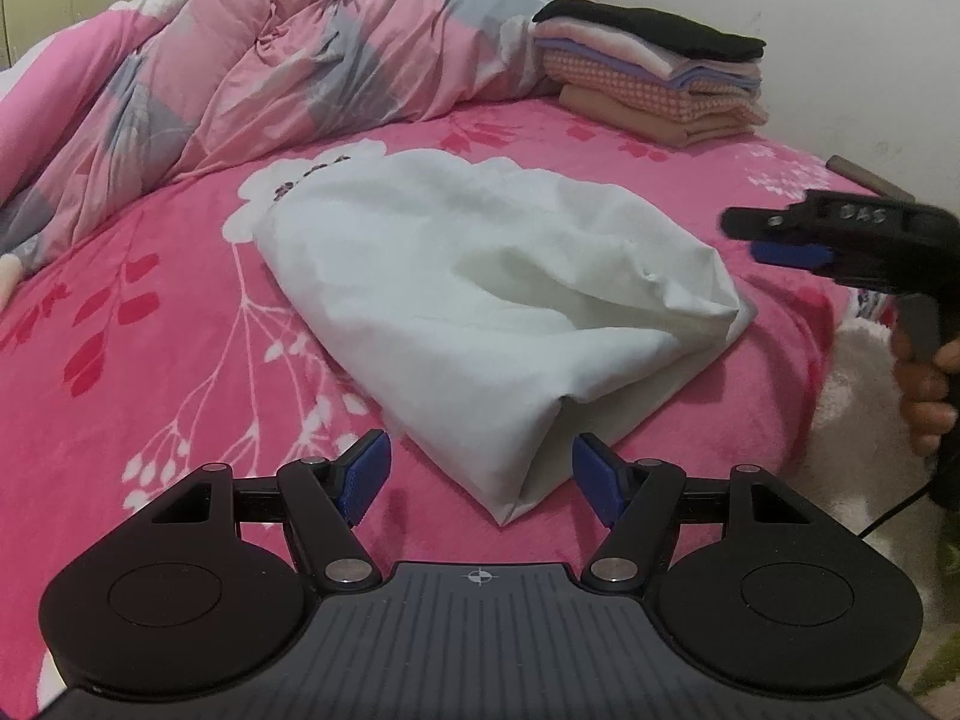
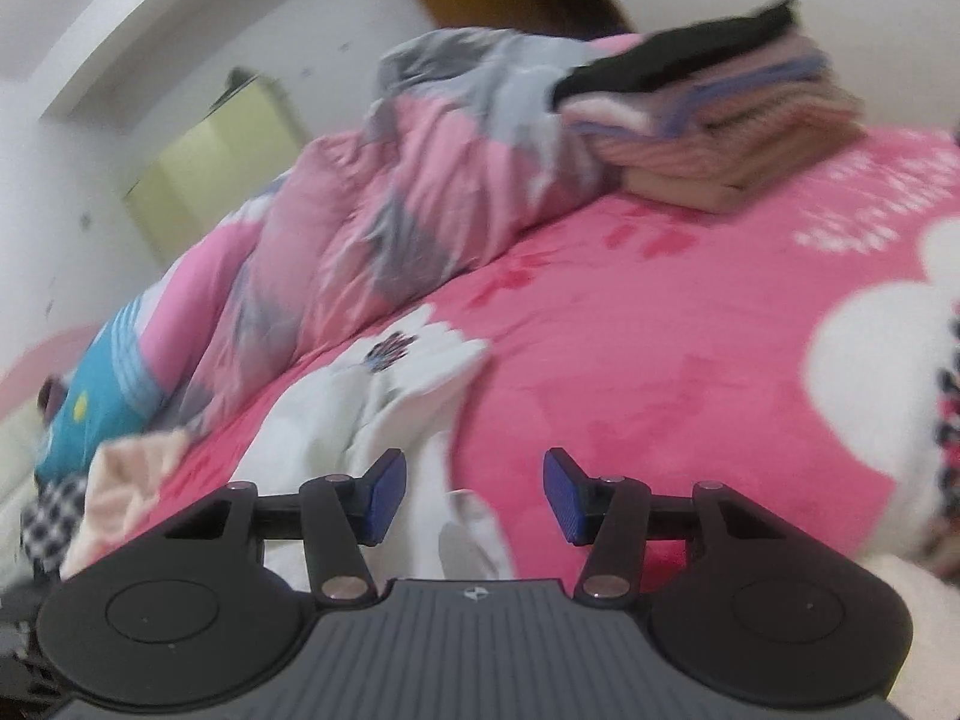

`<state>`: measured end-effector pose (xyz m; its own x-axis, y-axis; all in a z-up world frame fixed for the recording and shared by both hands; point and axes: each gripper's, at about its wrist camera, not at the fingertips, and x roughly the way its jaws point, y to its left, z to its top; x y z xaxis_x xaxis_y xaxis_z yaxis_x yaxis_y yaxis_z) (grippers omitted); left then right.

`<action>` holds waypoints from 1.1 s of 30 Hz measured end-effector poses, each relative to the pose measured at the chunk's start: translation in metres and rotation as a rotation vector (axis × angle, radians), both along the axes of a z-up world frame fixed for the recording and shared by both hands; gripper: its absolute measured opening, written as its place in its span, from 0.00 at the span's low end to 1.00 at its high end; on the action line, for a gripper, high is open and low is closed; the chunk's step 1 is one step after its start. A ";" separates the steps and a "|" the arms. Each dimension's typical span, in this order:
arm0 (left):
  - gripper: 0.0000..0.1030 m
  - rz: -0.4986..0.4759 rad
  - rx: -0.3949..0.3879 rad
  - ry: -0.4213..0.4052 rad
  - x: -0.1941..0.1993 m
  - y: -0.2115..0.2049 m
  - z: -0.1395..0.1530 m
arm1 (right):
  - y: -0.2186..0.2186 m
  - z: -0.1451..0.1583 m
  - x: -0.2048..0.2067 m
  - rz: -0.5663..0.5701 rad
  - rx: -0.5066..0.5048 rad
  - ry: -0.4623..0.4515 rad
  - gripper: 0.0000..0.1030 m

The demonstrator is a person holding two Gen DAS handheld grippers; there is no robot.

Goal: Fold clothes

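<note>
Both my tongs, left [image 1: 477, 477] and right [image 2: 474, 495], gape empty; the white garment [image 1: 480, 300] lies folded mid-frame, fit for the upper-right stack [image 1: 654, 78].

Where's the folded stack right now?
In the left wrist view, the folded stack sits at the far right of the bed, beside the crumpled quilt, beyond the white garment.
</note>
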<state>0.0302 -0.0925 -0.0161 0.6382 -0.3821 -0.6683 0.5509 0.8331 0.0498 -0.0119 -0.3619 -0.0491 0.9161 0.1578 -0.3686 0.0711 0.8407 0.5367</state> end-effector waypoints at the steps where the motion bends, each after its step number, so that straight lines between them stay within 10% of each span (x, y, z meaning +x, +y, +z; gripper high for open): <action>1: 0.65 -0.002 0.003 -0.011 -0.001 0.000 0.000 | -0.005 0.000 -0.003 -0.011 0.020 0.001 0.52; 9: 0.65 -0.014 0.052 -0.102 -0.015 -0.007 -0.001 | -0.024 0.003 -0.018 0.058 0.230 0.017 0.52; 24: 0.62 0.005 0.067 -0.192 -0.025 -0.012 -0.002 | 0.071 0.020 -0.010 0.265 -0.259 0.041 0.56; 29: 0.62 -0.003 0.080 -0.203 -0.027 -0.014 0.000 | 0.080 0.016 0.009 0.297 -0.249 0.063 0.56; 33: 0.62 -0.009 0.092 -0.219 -0.029 -0.016 -0.001 | 0.067 0.010 0.017 0.229 -0.191 0.065 0.25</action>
<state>0.0016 -0.1089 -0.0174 0.7685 -0.3323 -0.5468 0.5261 0.8146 0.2444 0.0054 -0.2946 -0.0394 0.8380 0.2799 -0.4684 -0.1028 0.9240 0.3682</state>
